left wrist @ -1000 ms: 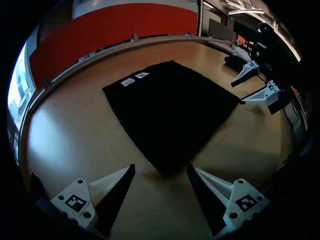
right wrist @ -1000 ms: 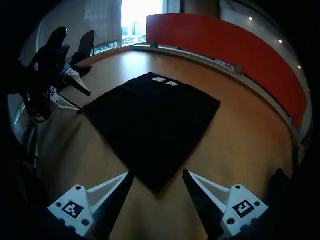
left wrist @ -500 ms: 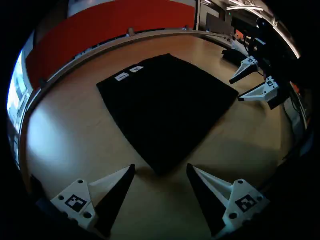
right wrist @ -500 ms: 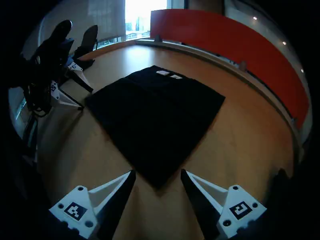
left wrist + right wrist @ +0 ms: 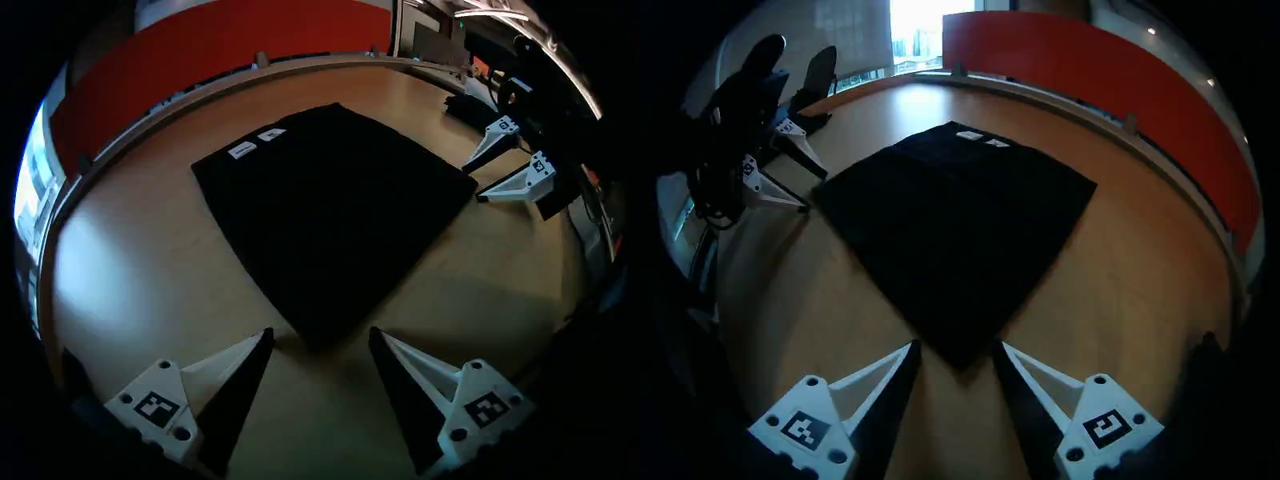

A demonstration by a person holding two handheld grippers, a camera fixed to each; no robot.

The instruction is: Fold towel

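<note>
One black towel [image 5: 336, 216] lies flat on one wooden table [image 5: 136, 264], mid-frame. Two small white labels [image 5: 242, 150] sit side by side at its far edge, upper left of centre; their writing is too small to read. Two grippers: the left gripper [image 5: 320, 332], bottom of the left gripper view, jaws spread around the towel's near corner, gripping nothing; the right gripper [image 5: 956, 346], bottom of the right gripper view, likewise parted around another corner. Each finger bears one square black-and-white marker

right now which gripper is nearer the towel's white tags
Left. The left gripper is one towel edge from the white tags; the right gripper is at the opposite corner.
</note>
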